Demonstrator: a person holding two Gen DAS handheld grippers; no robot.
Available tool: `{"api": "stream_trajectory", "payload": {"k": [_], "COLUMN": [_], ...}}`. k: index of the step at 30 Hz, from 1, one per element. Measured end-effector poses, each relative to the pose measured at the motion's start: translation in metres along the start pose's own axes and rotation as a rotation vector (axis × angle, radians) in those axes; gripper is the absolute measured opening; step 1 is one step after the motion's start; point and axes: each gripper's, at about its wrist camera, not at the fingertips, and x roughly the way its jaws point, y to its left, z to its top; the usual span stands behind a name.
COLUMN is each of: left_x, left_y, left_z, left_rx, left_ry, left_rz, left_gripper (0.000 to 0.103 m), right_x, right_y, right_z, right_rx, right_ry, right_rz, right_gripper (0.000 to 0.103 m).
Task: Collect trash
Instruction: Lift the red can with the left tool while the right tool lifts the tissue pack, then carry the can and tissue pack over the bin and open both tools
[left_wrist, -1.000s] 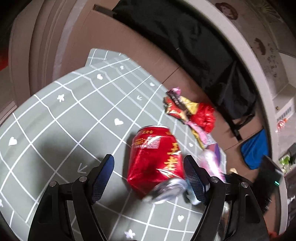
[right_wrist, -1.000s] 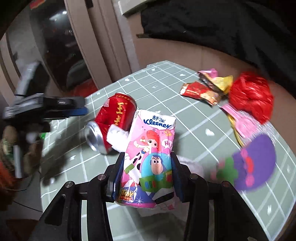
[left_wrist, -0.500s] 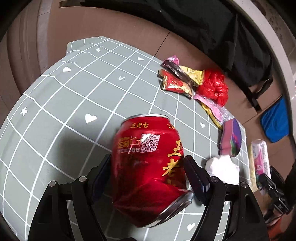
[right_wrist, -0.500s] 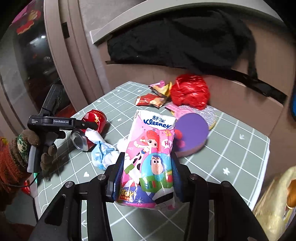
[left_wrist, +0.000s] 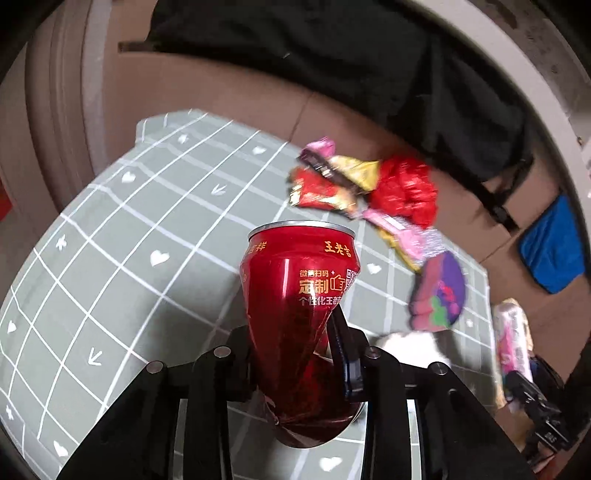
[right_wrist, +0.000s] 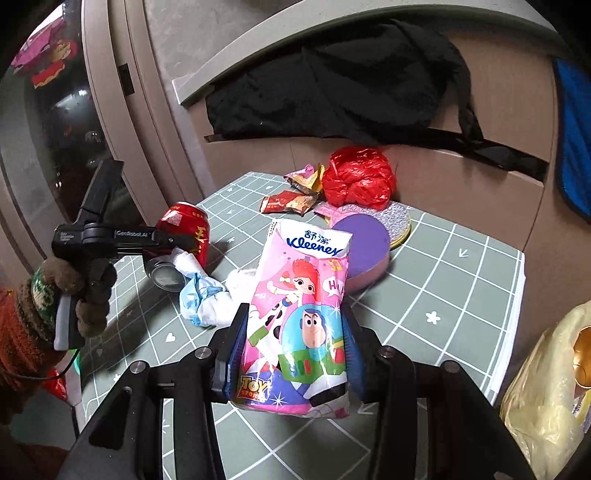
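Observation:
My left gripper (left_wrist: 295, 354) is shut on a red drink can (left_wrist: 299, 295), squeezing it so the body is crumpled; it is held above the green grid mat (left_wrist: 110, 258). The can and left gripper also show in the right wrist view (right_wrist: 184, 229). My right gripper (right_wrist: 291, 350) is shut on a pink Kleenex tissue pack (right_wrist: 303, 302), held above the mat. Snack wrappers (right_wrist: 291, 201), a red plastic bag (right_wrist: 358, 177), a purple round sponge (right_wrist: 365, 247) and crumpled white and blue tissue (right_wrist: 203, 295) lie on the mat.
A black bag (right_wrist: 332, 85) lies on the beige bench behind the table. A yellowish plastic bag (right_wrist: 546, 387) hangs at the right, off the table edge. A blue cloth (right_wrist: 576, 147) is at the far right. Grey cabinet panels stand at the left.
My left gripper has closed hard on the can, denting it, and lifted it. My right gripper holds the tissue pack as before, pulled slightly back.

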Motion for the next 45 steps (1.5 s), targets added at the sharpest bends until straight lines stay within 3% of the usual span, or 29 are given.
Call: {"api": "stream_trajectory", "payload": {"k": [7,16,25,37,41,45], "left_x": [-0.043,-0.088,-0.112,-0.071,-0.042,-0.009], "left_y": [-0.052,-0.134,-0.229,-0.372,-0.401,-0.416], "left_z": [0.002,0.009,0.006,-0.02,-0.037,-0.046], "left_rx": [0.126,0.261,0.381,0.512,0.544,0.546], "left_ry": [-0.151,-0.328,-0.406,-0.371,-0.325,-0.252], "left_rz": [0.017,0.014,-0.113,-0.361,-0.4,-0.405], "left_gripper": [0.033,0.033,0.033,0.033,0.033,0.033], "right_x": [-0.017,-0.067,-0.154,-0.242,-0.249,-0.247], "right_y": [-0.004,-0.008,-0.042,-0.128,-0.156,-0.183], "right_z": [0.008,0.04,0.059,0.022,0.006,-0.008], "right_rx": [0.011,-0.039,-0.047,0.041,0.083,0.144], "right_ry": [-0.044,-0.168,-0.306,-0.37,-0.36,-0.337], "right_rz": [-0.015,-0.086,-0.226,-0.448,-0.512,-0.516], "right_gripper": [0.042,0.042,0.042,0.042,0.042,0.042]}}
